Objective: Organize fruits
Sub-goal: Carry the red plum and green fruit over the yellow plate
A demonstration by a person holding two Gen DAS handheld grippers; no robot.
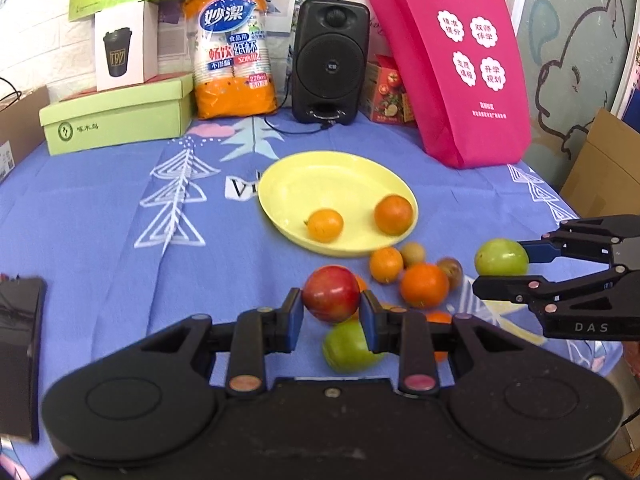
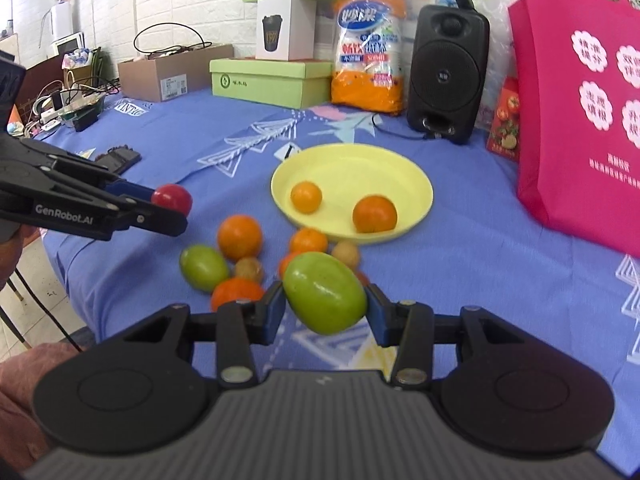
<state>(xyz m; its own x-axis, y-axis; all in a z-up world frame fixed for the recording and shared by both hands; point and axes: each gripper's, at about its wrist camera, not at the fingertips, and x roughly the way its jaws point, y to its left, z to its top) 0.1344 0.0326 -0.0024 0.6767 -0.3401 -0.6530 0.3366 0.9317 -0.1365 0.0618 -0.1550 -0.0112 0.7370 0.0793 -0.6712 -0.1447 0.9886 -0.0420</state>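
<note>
wall: white brick (image 2: 168, 4), behind the tabletop (image 2: 500, 220)
tabletop: blue patterned cloth
floor: pale tiles (image 2: 44, 312), left of the tabletop

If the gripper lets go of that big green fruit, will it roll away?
Probably a little. The green fruit is smooth and egg-shaped, so it would likely wobble rather than roll straight. Its shiny skin looks slippery, and the right gripper holds it only by two small pads. If dropped on the tablecloth, it might bump the loose oranges below.

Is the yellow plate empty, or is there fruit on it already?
Not empty. The yellow plate holds two oranges, a smaller one and a larger one; the rest is bare.
</note>
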